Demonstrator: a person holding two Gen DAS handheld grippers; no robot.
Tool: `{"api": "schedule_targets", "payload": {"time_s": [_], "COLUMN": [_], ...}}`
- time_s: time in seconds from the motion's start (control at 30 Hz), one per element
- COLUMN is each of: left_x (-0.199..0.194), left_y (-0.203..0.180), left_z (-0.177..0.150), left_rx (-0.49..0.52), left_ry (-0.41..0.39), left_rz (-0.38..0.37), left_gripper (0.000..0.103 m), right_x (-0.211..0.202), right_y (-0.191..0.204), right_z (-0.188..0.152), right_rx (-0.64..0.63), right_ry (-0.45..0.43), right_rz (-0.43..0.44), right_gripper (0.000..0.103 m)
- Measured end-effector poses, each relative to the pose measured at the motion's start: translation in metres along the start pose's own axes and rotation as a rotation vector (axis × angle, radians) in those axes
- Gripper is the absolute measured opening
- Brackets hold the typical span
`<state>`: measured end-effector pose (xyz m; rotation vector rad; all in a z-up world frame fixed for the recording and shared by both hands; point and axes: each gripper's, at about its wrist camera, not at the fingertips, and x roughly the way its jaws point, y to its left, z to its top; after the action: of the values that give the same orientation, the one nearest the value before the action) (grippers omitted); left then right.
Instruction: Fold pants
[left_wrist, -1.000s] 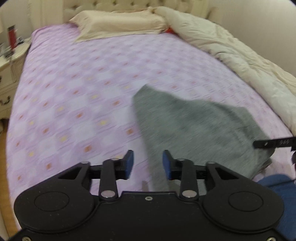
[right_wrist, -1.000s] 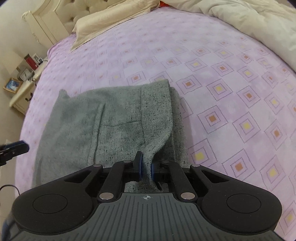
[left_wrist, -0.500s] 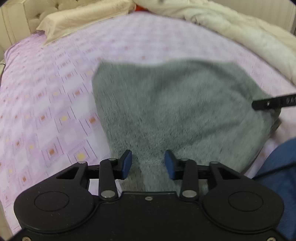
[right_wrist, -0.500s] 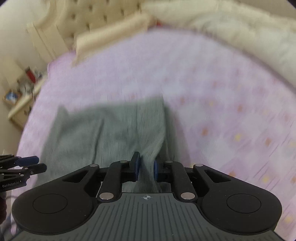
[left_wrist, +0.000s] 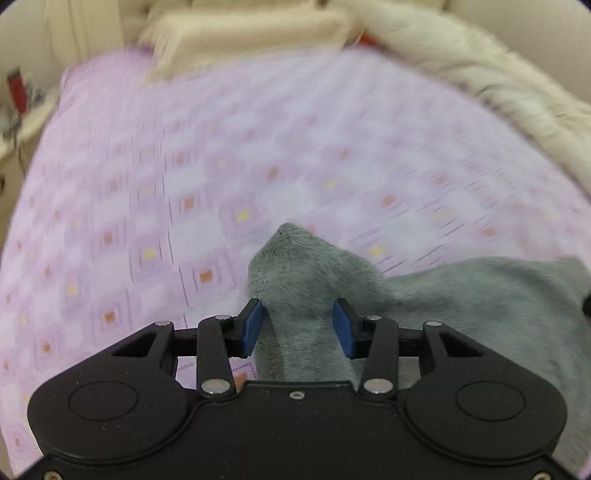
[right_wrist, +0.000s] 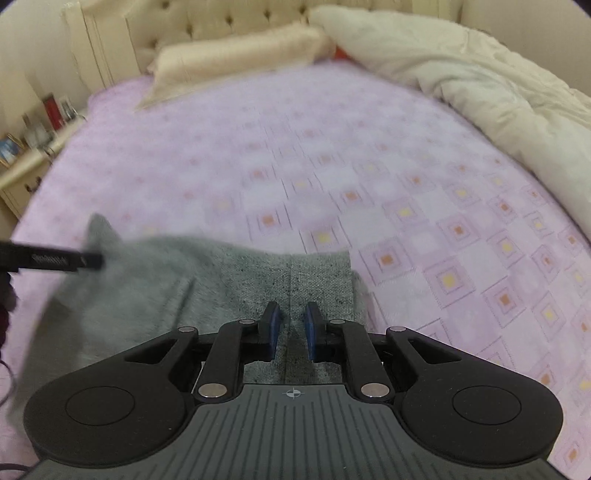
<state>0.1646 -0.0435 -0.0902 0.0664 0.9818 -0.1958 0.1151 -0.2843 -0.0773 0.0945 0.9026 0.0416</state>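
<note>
Blue pads on my left gripper (left_wrist: 297, 326) stand well apart, with a raised ridge of the grey pants (left_wrist: 461, 306) running up between them; I cannot make out either pad pressing the cloth. That ridge rises to a peaked corner just past the fingertips, and the rest of the garment spreads off to the right, lying flat on the lilac bedsheet (left_wrist: 184, 177).

My right gripper (right_wrist: 291, 328) has its pads only a little apart, straddling a dark seam line in the pants (right_wrist: 221, 280). The cloth passes between and under the pads, but the view is soft here, so I would say they are probably not squeezing it. From this side the garment is a folded, roughly rectangular block lying toward the near edge of the bed, its far edge running across the frame and its left corner sticking up in a point. One finger of my left gripper (right_wrist: 51, 260) reaches in from the left border, over that left part of the pants.

Beyond, a cream pillow (right_wrist: 236, 59) lies against the tufted headboard (right_wrist: 229, 18), a rumpled cream duvet (right_wrist: 498, 103) is heaped along the bed's right edge, and a nightstand (right_wrist: 22, 166) stands off the far-left corner.
</note>
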Motion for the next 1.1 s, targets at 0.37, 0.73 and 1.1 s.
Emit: {"api": "schedule_targets", "payload": {"time_s": [0.37,0.73,1.1], "left_x": [0.012,-0.026,-0.088], "left_y": [-0.004,-0.001,0.012], "left_z": [0.005,-0.002,-0.016], "left_rx": [0.003,-0.023,-0.053], "left_ry": [0.025,0.025,-0.096], "left_rz": [0.031,-0.002,-0.032], "left_gripper": [0.060,0.058,0.058], "right_x": [0.008,-0.007,-0.093], "right_y": [0.015,0.013,-0.060], "right_z": [-0.003,-0.003,-0.005], "right_rx": [-0.002,0.002,0.183], "right_ry": [0.001,-0.068,-0.309], "right_rz": [-0.088,-0.107,-0.380], "right_gripper": [0.015,0.015,0.015]}}
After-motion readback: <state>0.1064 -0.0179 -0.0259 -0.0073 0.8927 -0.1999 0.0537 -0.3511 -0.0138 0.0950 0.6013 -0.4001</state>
